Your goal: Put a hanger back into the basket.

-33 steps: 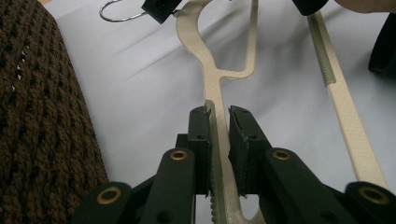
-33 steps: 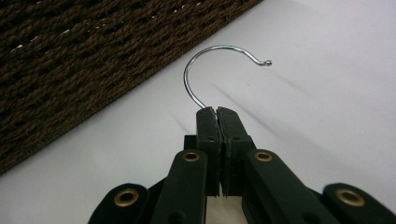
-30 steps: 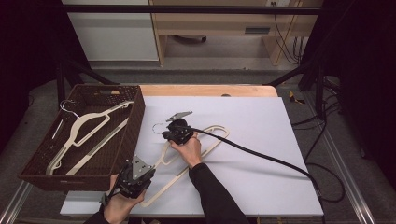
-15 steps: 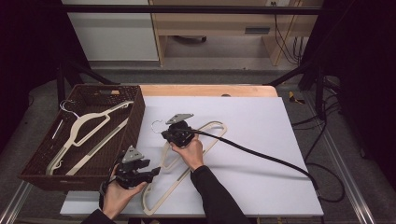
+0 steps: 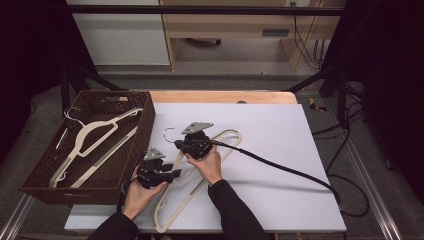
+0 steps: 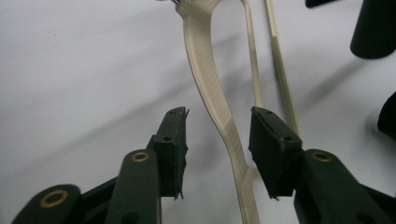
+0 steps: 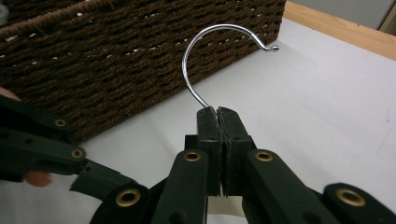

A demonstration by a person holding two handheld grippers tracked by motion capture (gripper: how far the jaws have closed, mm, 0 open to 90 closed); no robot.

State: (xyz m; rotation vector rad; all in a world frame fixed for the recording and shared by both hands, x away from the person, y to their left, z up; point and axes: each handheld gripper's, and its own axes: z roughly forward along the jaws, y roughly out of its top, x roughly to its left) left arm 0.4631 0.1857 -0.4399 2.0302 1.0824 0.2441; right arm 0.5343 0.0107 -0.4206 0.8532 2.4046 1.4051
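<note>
1. My right gripper (image 7: 218, 114) is clamped on the hanger's metal hook (image 7: 205, 51).
2. My left gripper (image 6: 218, 135), jaws just narrowing, straddles the cream hanger (image 6: 212, 93) arm untouched.
3. The hanger lies on the white table (image 5: 280, 145), beside the wicker basket (image 5: 142, 125).

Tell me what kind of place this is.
Probably a lab or workshop bench rigged for recording. A white table sits in a black metal frame, cables trail over the grey floor, and plain cabinets stand behind.
</note>
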